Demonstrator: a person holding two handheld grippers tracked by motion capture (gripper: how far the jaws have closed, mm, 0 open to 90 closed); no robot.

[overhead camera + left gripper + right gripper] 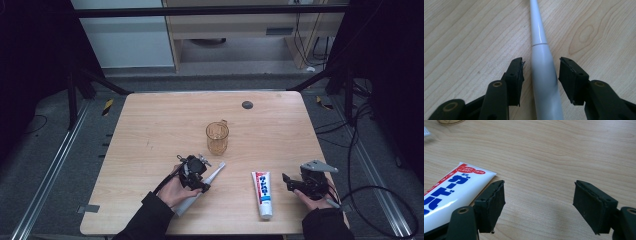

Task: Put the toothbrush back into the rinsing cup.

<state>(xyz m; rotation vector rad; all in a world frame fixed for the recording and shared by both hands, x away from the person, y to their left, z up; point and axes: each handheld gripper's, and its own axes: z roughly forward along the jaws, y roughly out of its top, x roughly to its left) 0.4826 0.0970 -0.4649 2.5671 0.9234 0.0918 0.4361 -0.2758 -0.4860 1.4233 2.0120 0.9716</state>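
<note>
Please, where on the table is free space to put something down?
The table is bare left of the cup and along its far edge, except a dark disc. The near edge is crowded: left gripper over the toothbrush, toothpaste tube, right gripper.

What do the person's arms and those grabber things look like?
Both arms wear dark sleeves. The left gripper and the right gripper are black, each with two chunky flat-padded jaws. The right one carries a grey three-cornered plate on top and trails a black cable.
</note>
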